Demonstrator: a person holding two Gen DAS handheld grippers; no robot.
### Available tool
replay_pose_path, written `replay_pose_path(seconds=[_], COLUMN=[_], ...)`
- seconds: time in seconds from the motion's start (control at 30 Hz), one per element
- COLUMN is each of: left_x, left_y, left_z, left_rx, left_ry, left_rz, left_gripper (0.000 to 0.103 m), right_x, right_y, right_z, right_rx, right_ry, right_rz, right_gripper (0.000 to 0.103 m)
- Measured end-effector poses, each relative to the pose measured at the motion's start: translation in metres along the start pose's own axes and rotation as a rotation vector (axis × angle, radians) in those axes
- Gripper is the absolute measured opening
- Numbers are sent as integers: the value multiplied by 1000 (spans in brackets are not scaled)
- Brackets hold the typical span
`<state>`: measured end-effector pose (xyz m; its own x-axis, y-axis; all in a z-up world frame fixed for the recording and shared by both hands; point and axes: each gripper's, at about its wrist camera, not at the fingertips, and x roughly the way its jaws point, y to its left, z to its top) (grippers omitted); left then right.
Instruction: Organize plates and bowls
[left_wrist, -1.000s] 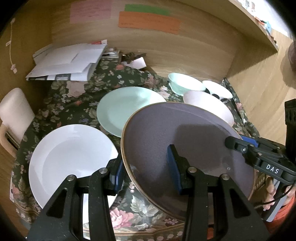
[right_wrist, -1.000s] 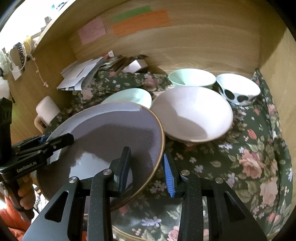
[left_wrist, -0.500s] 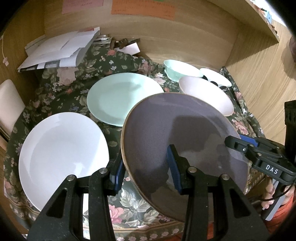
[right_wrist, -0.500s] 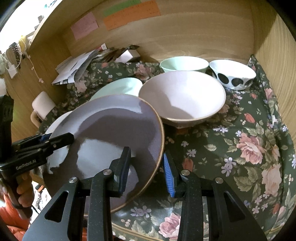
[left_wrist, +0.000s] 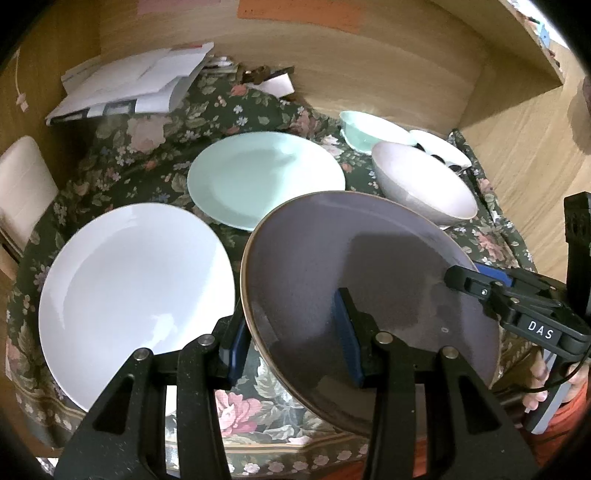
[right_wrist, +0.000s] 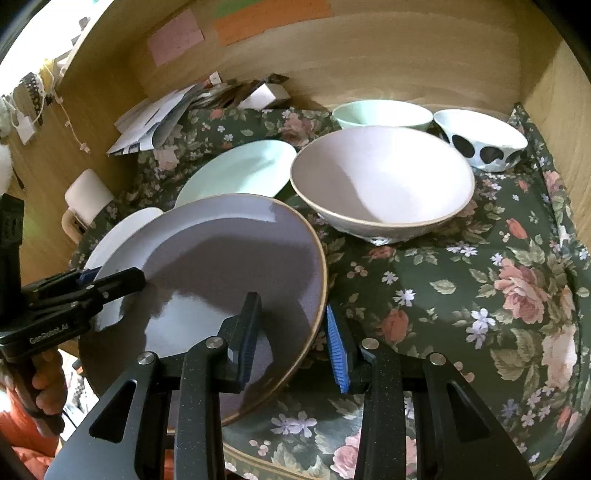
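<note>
Closest to us, 2 grippers hold 1 big grey plate with a brown rim. The left gripper pinches the plate's left edge: 1 blue pad is under the rim and 1 is on top. The right gripper pinches the plate's right edge the same way, so both sets of jaws are closed on the plate. The plate is tilted and sits up off the flowery cloth. A hand wraps the left gripper's handle at the edge of the right view.

Just left of the grey plate lies a white plate, flat on the cloth. The grey plate's edge seems to hang over it a little, but I cannot tell if they touch.

Behind these 2 is a mint green plate, also flat. To its right stands a big pale pink bowl.

Farther back are 2 small bowls side by side: a mint green bowl and a white bowl with black spots.

In the far left corner, a pile of papers leans by the wooden wall, which has 3 coloured notes stuck on it.
</note>
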<state>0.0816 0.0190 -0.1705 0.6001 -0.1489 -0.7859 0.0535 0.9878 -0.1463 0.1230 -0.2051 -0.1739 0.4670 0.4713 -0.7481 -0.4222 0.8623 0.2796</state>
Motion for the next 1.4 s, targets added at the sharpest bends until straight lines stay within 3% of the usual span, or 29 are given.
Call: replay_pose_path(seconds=[0.5,0.77,1.13,1.4], left_x=[39,42,14,-14], left_y=[-3,-3,-5,19], left_z=[-2,-2,7,11], left_rx=[1,33,84,56], left_ry=[103,106,-7,-65], left_rz=[-20,2,48,89], left_gripper=[43,43,43,46], right_x=[20,19,-7,-24], right_y=[-20,-23,-15,11], right_z=[-6,-6,-1,8], right_rx=[50,41,7,-41], right_ry=[53,53,-11,-70], right_rz=[-37,-34,-57,-4], right_gripper=[31,33,33,39])
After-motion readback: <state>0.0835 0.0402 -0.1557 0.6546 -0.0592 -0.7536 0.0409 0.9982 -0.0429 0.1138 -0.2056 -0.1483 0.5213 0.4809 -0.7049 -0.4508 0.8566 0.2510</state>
